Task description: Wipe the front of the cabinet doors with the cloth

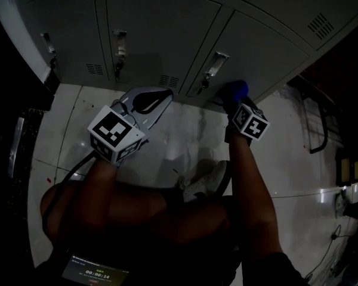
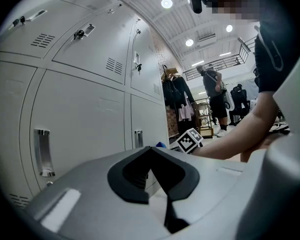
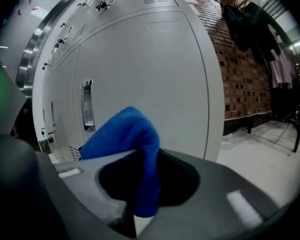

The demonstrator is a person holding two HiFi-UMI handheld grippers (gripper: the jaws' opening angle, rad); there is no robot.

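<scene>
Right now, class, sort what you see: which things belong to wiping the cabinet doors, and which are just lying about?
Job: blue cloth, right gripper holding it, cabinet doors.
Lying about: hanging clothes, brick wall, empty left gripper.

Our left gripper has a pale grey shell, lined in black round the jaws, and bears a marker cube of black-and-white squares. A black cable runs from it. Our right gripper is the same grey and black (its own cube looks smaller in the head view). We wear a dark short sleeve and a white shoe.
</scene>
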